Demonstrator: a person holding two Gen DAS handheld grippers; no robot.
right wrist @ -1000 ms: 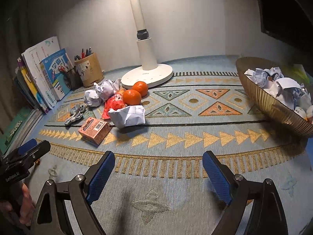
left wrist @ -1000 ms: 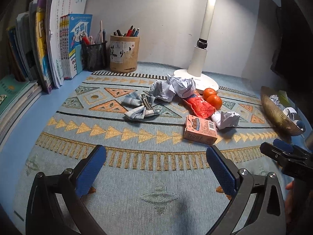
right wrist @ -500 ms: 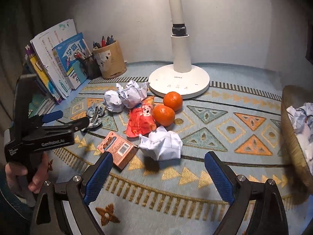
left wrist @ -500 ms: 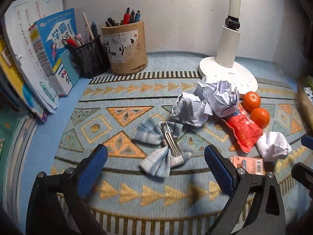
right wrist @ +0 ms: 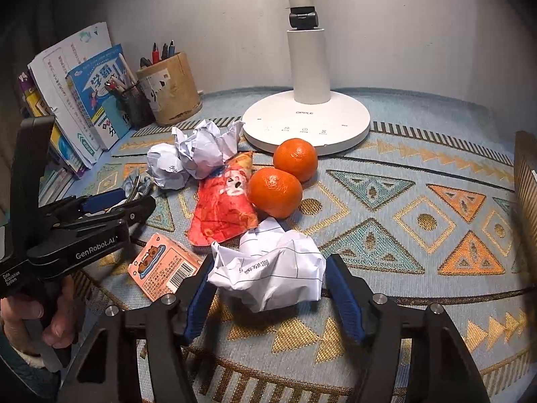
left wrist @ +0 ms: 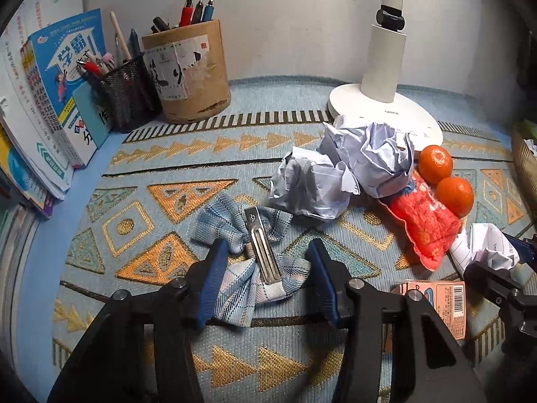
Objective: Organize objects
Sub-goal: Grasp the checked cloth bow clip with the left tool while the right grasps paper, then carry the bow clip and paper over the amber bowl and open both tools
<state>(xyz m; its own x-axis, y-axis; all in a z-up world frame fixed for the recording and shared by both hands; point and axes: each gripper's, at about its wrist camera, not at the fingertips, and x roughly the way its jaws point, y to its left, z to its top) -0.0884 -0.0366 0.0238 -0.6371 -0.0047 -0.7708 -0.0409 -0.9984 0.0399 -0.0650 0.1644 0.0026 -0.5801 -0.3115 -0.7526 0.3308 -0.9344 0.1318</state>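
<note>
Left wrist view: the tabletop is covered by a light blue woven mat [left wrist: 141,235] with gold and orange triangles, under a plain grey wall. Toward the back left corner stand books [left wrist: 63,90], a black mesh pen cup [left wrist: 126,95] and a cardboard pen holder [left wrist: 188,74]; a white lamp base [left wrist: 382,114] sits at the back. The left gripper [left wrist: 265,268] has its blue-padded fingers apart, one on each side of a blue plaid hair bow [left wrist: 248,268] with a metal clip across it, lying flat on the mat; I cannot tell whether the pads touch the cloth. Behind the bow lie two crumpled paper balls [left wrist: 339,171], a red snack packet [left wrist: 423,225] and two oranges [left wrist: 446,178].

Right wrist view: the same mat and wall, with the lamp base [right wrist: 305,121] at the back. The right gripper [right wrist: 268,285] is spread wide around a crumpled sheet of lined paper [right wrist: 272,272] near the front edge; the left pad seems to touch it. Just beside it lies a pink carton [right wrist: 161,268]. A basket rim [right wrist: 525,181] shows at the right edge.
</note>
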